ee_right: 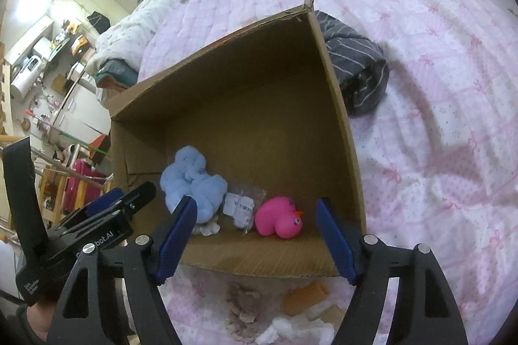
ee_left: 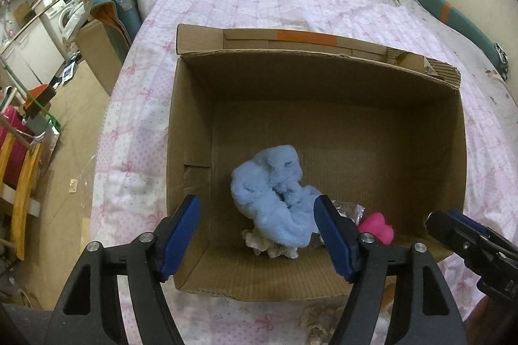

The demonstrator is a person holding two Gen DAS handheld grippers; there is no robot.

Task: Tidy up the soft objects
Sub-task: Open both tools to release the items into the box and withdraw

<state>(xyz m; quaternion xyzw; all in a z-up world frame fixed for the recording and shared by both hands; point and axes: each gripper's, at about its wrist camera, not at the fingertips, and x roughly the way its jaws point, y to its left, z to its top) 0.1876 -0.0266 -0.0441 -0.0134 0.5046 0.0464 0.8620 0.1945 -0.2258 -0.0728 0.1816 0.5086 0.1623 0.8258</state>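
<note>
Left wrist view: I am looking down over a bed (ee_left: 323, 8) covered with a pink quilt patterned with bows. An open cardboard box (ee_left: 459, 150) sits on the quilt, its flaps up. Inside, near the wall closest to me, lies a crumpled light blue fluffy cloth (ee_left: 275, 192), resting partly on a small cream lacy piece (ee_left: 259, 244). Just beside it is a clear plastic packet (ee_left: 351, 210), then a pink rubber duck (ee_left: 377, 226) lying on the box floor.

My left tool (ee_left: 257, 236) hangs over the near edge of the box with its blue pads wide apart. The blue cloth shows between them, but the pads press on nothing.

In the right wrist view, my right tool (ee_right: 255, 239) also stands wide open above the near rim, gripping nothing; the duck and the packet lie between and beyond its pads. A grey striped garment (ee_right: 359, 66) lies on the quilt just outside the box's right wall. On the quilt in front of the box lie a beige lacy piece (ee_right: 242, 306), an orange sponge-like block (ee_right: 306, 296) and a white fluffy item (ee_right: 298, 330).
</note>
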